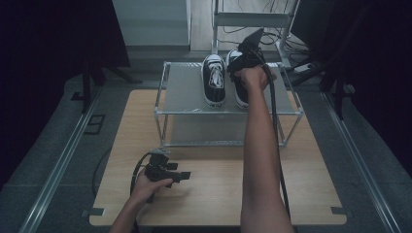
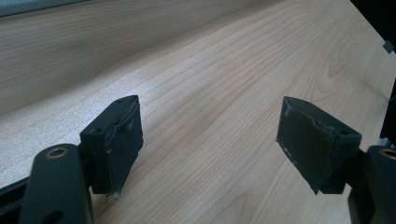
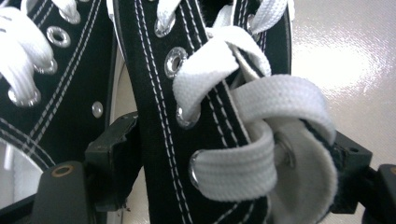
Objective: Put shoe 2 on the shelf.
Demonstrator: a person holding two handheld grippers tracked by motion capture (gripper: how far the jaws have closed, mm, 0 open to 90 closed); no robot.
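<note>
Gripping: our right tool (image 3: pixel 224 154) clamps the laced upper of the right black sneaker (image 3: pixel 205 107)
Sneakers: both stand on the metal rack's (image 1: pixel 184 92) top shelf, left sneaker (image 1: pixel 214 80) just beside
Left tool (image 2: pixel 210 149): we hold it open, empty, over the wooden surface (image 2: pixel 210 70)

On the wooden table (image 1: pixel 218 184) stands a two-level metal rack (image 1: pixel 184 90), and on its top shelf two black sneakers with white laces sit side by side, toes toward the person. The left sneaker (image 1: pixel 214 80) stands free. The right gripper (image 1: pixel 239 63) is down at the right sneaker (image 1: pixel 240 94), near its collar; whether its jaws press on the shoe is hard to make out from here. The left gripper (image 1: pixel 182 175) rests low over the tabletop, well apart from the rack, jaws pointing right.
</note>
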